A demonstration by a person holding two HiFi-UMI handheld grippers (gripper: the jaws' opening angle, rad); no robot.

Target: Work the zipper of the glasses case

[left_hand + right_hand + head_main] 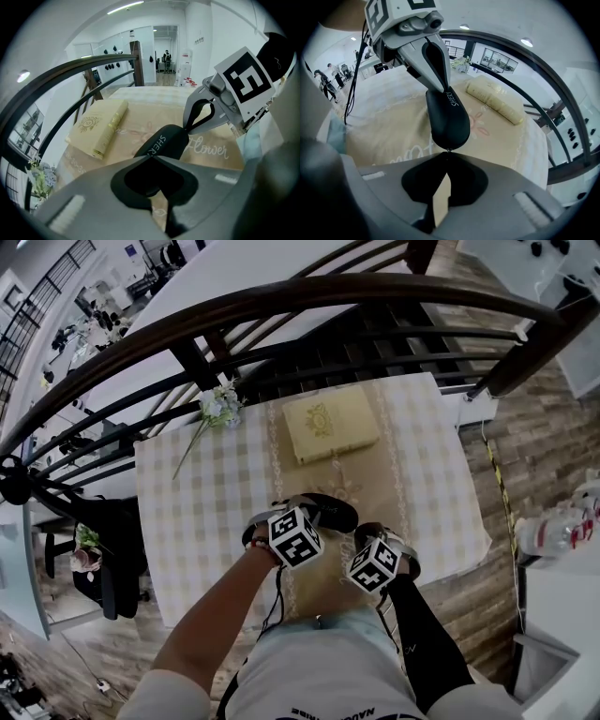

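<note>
Your right gripper [448, 155] pinches the barely visible zipper pull [449, 150]; your left gripper [151, 157] clamps the glasses case [165, 143]. Its print reads "SHER", rest hidden.

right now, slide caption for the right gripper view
Right tongs pinch the zipper pull of a black glasses case held by left tongs.

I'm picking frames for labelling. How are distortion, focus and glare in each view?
Head view: strong fisheye bows the railing; the table is evenly lit. Left gripper view: the left tongs look soft up close, the glasses case is sharp. Right gripper view: ceiling lights glare mildly; the right tongs, pinching the zipper pull, look dark.
</note>
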